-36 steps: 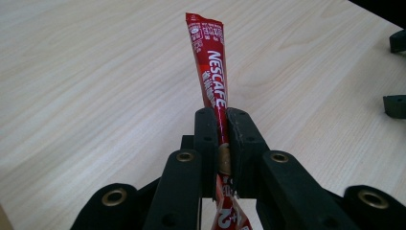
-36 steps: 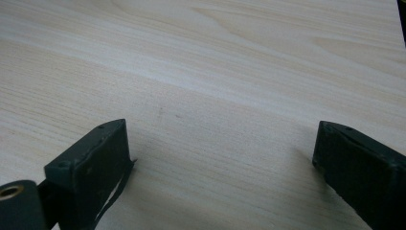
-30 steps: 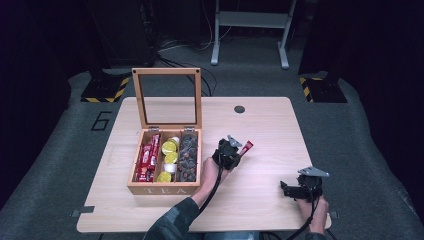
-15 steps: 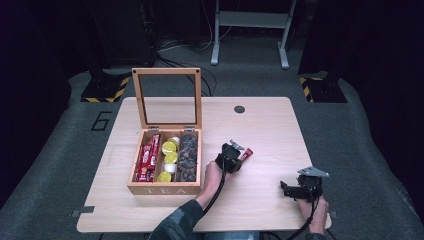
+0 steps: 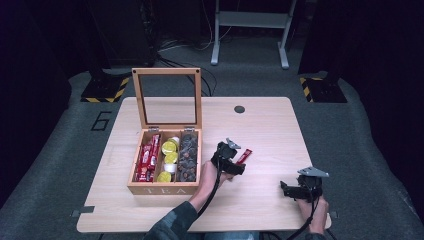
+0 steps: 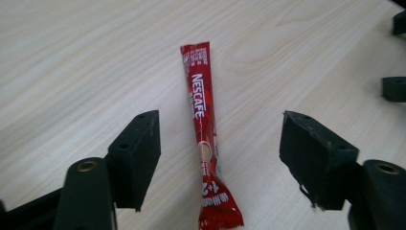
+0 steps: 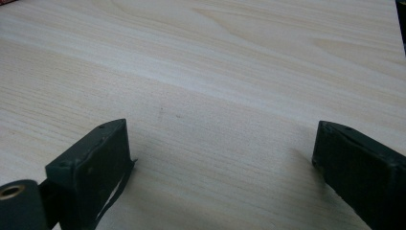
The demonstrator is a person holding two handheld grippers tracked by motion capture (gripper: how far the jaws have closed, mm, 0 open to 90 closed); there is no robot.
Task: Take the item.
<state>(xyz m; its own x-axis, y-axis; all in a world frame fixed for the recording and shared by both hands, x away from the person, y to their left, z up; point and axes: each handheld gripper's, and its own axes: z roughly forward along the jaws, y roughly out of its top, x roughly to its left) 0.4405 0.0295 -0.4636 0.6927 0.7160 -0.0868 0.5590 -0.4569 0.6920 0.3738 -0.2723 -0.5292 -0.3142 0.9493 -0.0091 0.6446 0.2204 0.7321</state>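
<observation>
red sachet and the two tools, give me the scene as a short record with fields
sachet: red Nescafe stick sachet lying flat on the wooden table, to the right of the tea box
left tool: left tool over the sachet, jaws just been opening, sachet between them but not touched by the pads
right tool: right tool open over bare table near the front right corner, nothing between its jaws
tea box: lid up, three compartments: red sachets left, yellow-lidded pots middle, dark packets right
</observation>
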